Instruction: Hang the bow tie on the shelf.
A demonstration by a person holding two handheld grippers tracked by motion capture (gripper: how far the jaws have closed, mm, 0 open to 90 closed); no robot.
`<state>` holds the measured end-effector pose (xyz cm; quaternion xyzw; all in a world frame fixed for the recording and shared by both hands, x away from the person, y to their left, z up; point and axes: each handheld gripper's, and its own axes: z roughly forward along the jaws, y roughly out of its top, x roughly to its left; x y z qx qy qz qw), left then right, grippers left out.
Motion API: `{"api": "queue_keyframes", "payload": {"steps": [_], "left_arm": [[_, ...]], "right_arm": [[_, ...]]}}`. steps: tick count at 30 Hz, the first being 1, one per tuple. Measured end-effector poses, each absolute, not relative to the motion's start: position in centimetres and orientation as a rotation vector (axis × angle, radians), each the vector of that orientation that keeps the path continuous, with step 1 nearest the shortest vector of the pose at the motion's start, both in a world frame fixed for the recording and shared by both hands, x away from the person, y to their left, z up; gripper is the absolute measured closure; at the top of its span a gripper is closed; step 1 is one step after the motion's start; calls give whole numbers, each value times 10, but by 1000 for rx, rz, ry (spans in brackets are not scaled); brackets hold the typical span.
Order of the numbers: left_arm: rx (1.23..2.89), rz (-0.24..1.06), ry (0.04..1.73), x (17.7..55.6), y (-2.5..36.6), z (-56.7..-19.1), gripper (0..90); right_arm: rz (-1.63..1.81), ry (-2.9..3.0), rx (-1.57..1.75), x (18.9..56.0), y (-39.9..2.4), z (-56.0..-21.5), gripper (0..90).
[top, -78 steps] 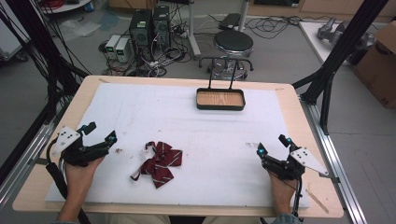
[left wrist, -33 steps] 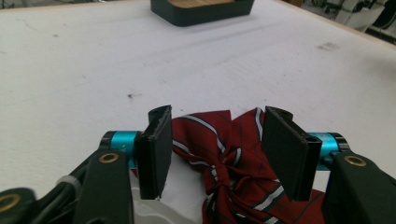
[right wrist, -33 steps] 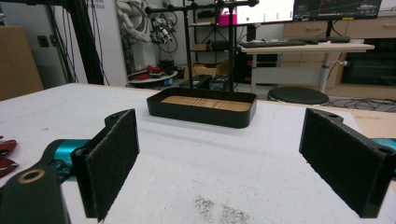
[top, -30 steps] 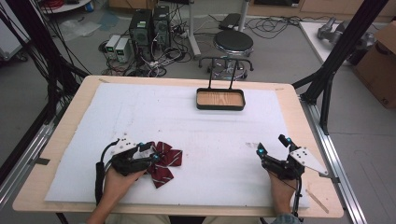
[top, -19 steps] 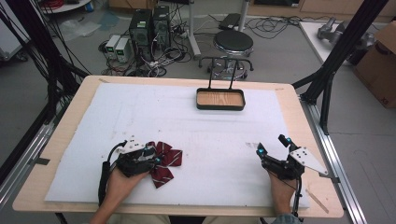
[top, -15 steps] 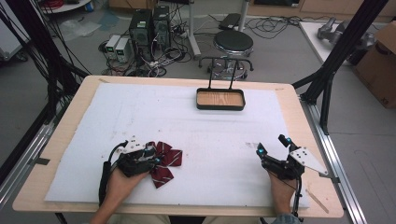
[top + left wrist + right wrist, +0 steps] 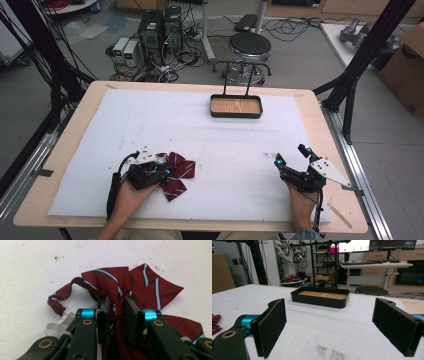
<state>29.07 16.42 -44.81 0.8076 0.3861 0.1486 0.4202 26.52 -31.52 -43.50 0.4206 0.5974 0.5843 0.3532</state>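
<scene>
A dark red bow tie with white and navy stripes (image 7: 181, 169) (image 7: 140, 285) lies on the white mat at the front left. My left gripper (image 7: 161, 170) (image 7: 117, 312) sits over its left half, and its jaws have just been closing; the pads now pinch the knot at the tie's centre. A strap loop with a white plastic clasp (image 7: 58, 322) trails to the left of the jaws. My right gripper (image 7: 291, 156) (image 7: 329, 325) rests at the front right, open and holding nothing. Far across the mat stands a black tray with a wooden floor (image 7: 236, 114) (image 7: 319, 301).
The tray has a black upright handle frame (image 7: 236, 77) at the table's far edge. White mat (image 7: 210, 150) covers most of the wooden tabletop. Beyond the table are a stool (image 7: 249, 47), computer boxes and cables on the floor. Black frame posts flank both sides.
My left gripper travelled right from the table's left edge to the bow tie and its jaws closed on the knot. The right gripper stayed put.
</scene>
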Motion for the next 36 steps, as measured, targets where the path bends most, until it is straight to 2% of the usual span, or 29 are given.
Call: {"api": "queue_keyframes", "payload": {"steps": [12,17,24,36], "left_arm": [[1942,447,762,292,161,-417,747],[1890,449,749,300,160,-404,749],[1811,423,711,327,148,-377,749],[1843,330,547,379,111,-345,749]], "right_arm": [[1513,1548,1086,265,-315,-435,110],[1513,1548,1084,265,-315,-435,111],[1515,1549,1089,266,-316,-435,111],[1524,1553,1091,266,-316,-435,111]]}}
